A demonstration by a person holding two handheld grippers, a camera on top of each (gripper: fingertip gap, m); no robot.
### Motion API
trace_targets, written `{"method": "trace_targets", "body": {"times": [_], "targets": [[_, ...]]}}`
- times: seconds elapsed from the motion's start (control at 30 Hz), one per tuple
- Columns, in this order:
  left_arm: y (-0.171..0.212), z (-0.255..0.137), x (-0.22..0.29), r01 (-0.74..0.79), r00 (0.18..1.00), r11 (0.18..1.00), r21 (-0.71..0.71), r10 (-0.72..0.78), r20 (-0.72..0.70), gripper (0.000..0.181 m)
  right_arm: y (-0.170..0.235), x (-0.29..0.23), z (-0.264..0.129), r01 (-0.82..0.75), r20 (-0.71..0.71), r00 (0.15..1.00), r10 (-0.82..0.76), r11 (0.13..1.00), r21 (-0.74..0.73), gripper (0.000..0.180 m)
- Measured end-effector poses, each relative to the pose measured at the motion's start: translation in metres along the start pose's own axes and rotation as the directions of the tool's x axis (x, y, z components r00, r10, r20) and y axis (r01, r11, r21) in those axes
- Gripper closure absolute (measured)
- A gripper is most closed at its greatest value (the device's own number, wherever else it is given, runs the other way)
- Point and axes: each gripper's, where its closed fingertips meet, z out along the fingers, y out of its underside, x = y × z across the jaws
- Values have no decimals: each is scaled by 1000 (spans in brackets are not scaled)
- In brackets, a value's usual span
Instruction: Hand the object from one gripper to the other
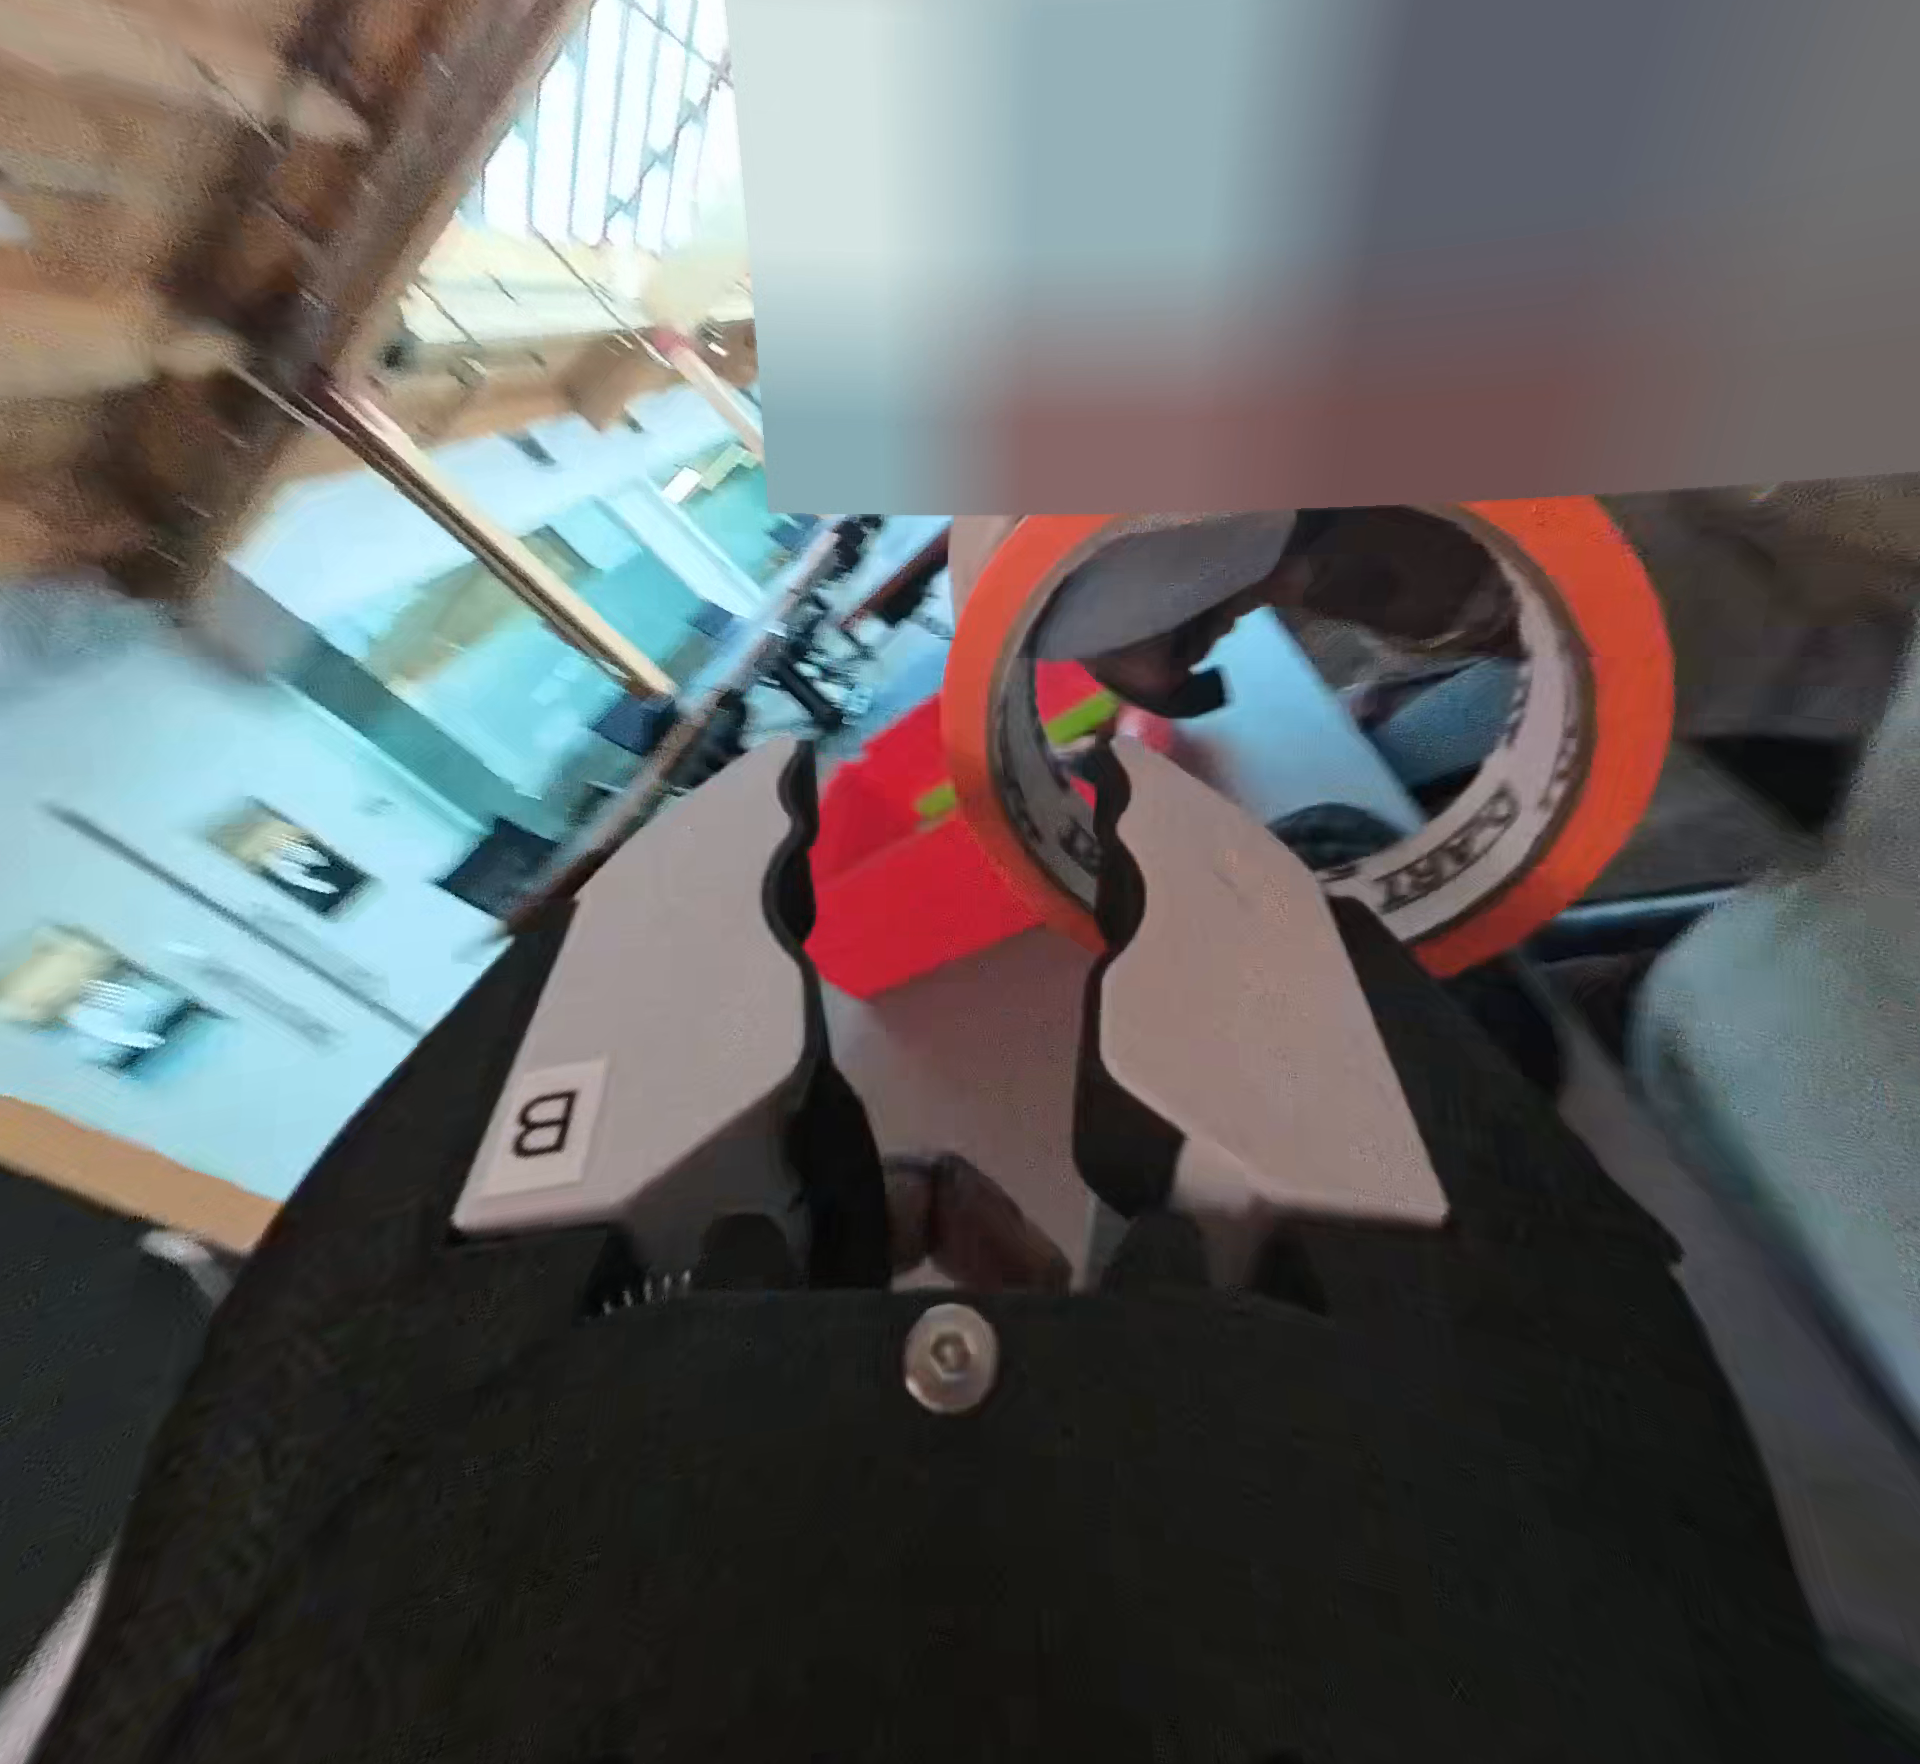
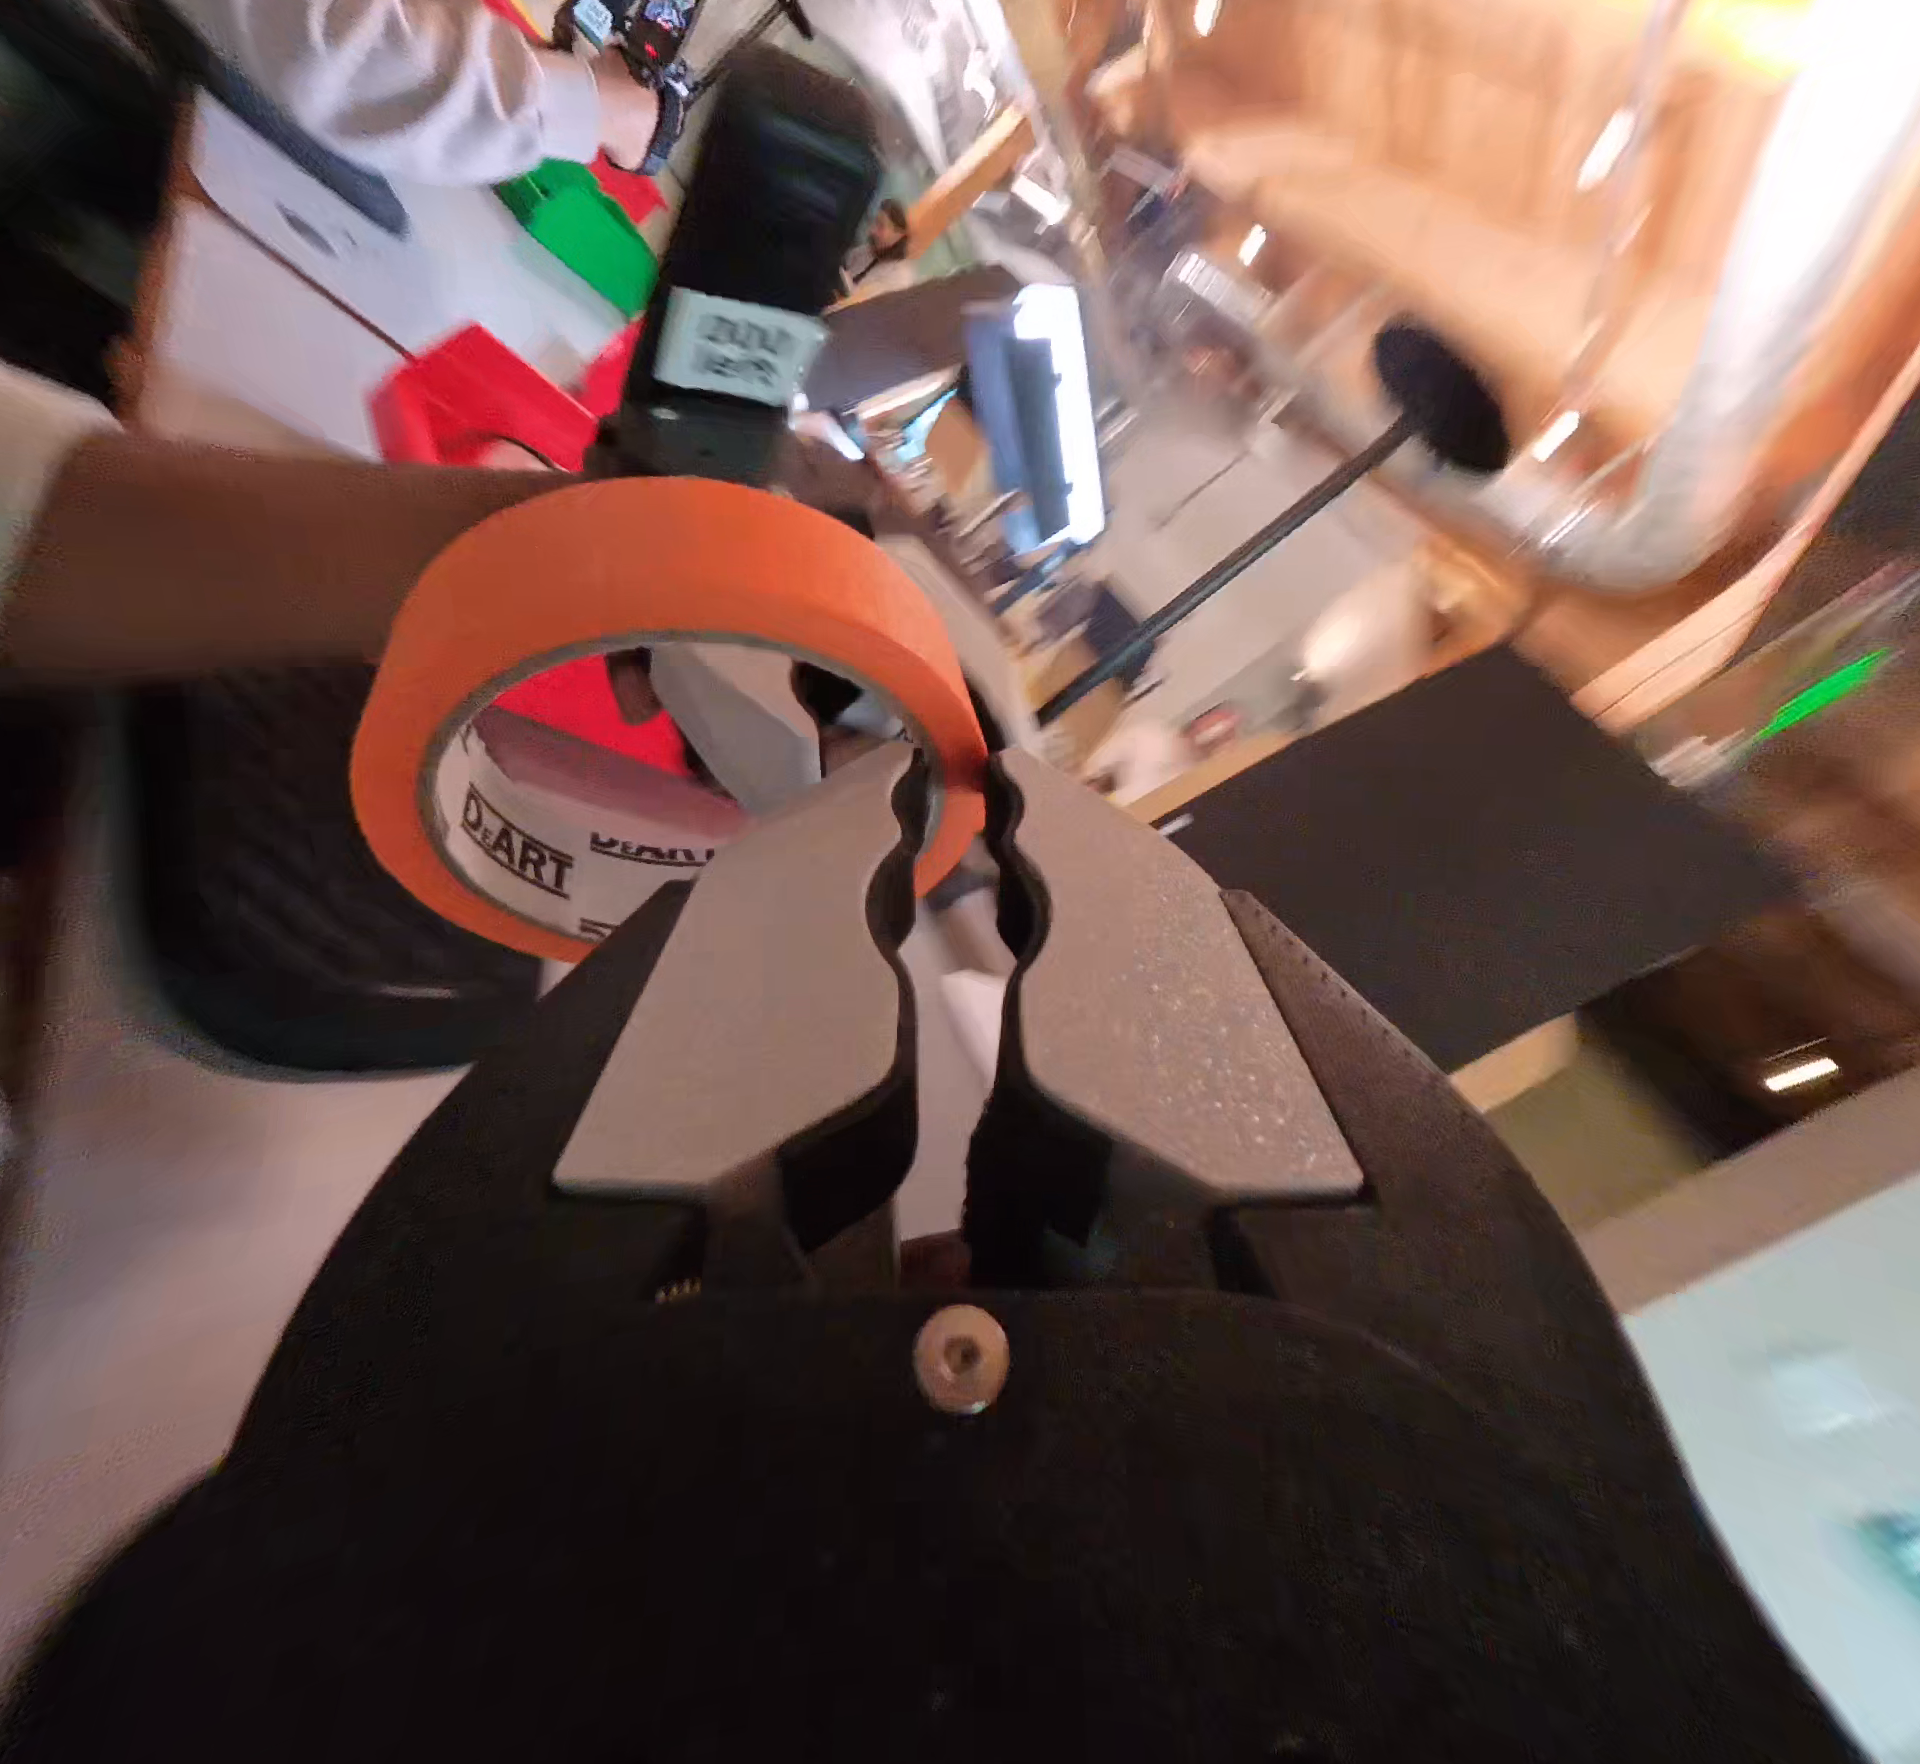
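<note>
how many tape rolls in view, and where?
1. The orange tape roll is shut in the right tongs by its wall, off the table. In the left wrist view it sits just past the open left tongs, one finger overlapping its ring. No others visible.

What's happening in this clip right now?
A person holds two claws and is passing an orange tape roll between them. The right claw is shut on the roll's rim. The left claw is open, one finger through the roll's hole, not yet clamped.
</note>
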Motion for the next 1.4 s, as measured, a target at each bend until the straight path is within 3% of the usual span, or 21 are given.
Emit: {"method": "trace_targets", "body": {"times": [0.07, 0.1, 0.17, 0.27, 0.4, 0.47, 0.53, 0.6, 0.63, 0.67, 0.73, 0.8, 0.97, 1.1, 1.17, 1.23, 1.33, 1.4], "targets": [[-13, -4, -3, -311, 942, 950, -6, 309, 133, 129, 15, -5, 3, -262, 105, 957, 272, 960, -98, 169], [-17, -3, 2, -382, 915, 924, -13, 381, 130, 130, 21, -9, 4, -381, 146, 904, 402, 912, -152, 170], [-29, -2, 11, -426, 898, 904, 15, 422, 123, 135, 30, -17, 4, -557, 201, 771, 604, 793, -247, 170], [-38, -1, 19, -443, 893, 895, 54, 436, 110, 152, 37, -27, 3, -662, 246, 626, 740, 671, -334, 170], [-34, 0, 20, -393, 918, 919, 40, 390, 68, 167, 42, -29, 4, -680, 245, 596, 765, 643, -354, 170], [-32, -1, 10, -299, 952, 954, 25, 296, 74, 168, 40, -23, 5, -643, 248, 660, 709, 704, -300, 169], [-24, -3, 0, -150, 986, 989, -4, 150, 67, 169, 31, -8, 5, -522, 213, 812, 544, 839, -152, 147], [-17, -3, -6, 26, 999, 1000, -4, -26, 35, 169, 18, 6, 0, -248, 98, 964, 247, 969, -8, 137], [-11, -2, -5, 120, 993, 993, -17, -120, -4, 169, 10, 9, -4, -78, 28, 997, 76, 996, 44, 136], [-7, -1, -4, 219, 975, 975, -30, -220, -39, 169, -1, 9, -9, 102, -45, 994, -99, 991, 88, 137], [-1, 2, -2, 382, 917, 923, -44, -385, -109, 169, -19, 1, -16, 416, -176, 903, -393, 901, 123, 141], [4, 6, -1, 495, 855, 868, -49, -496, -150, 169, -20, -6, -13, 562, -206, 816, -540, 825, 63, 146], [24, 10, 5, 564, 799, 814, -136, -580, -155, 169, -20, -9, -9, 625, -240, 764, -600, 780, 40, 160], [25, 9, 12, 566, 788, 808, -165, -589, -180, 161, -19, -10, -9, 577, -197, 807, -557, 815, 55, 167], [29, 10, 16, 525, 814, 832, -177, -552, -180, 152, -13, -8, -7, 519, -156, 846, -509, 854, 28, 169], [27, 10, 13, 414, 891, 900, -139, -432, -143, 143, -6, -6, -5, 374, -89, 924, -371, 927, 19, 170], [9, 3, 7, 43, 999, 999, -32, -44, -19, 132, 5, 2, -2, 37, -2, 999, -37, 999, -25, 170], [-12, -2, 5, -241, 966, 970, 22, 238, 98, 132, 18, 2, 0, -211, 71, 973, 218, 973, -91, 170]]}}
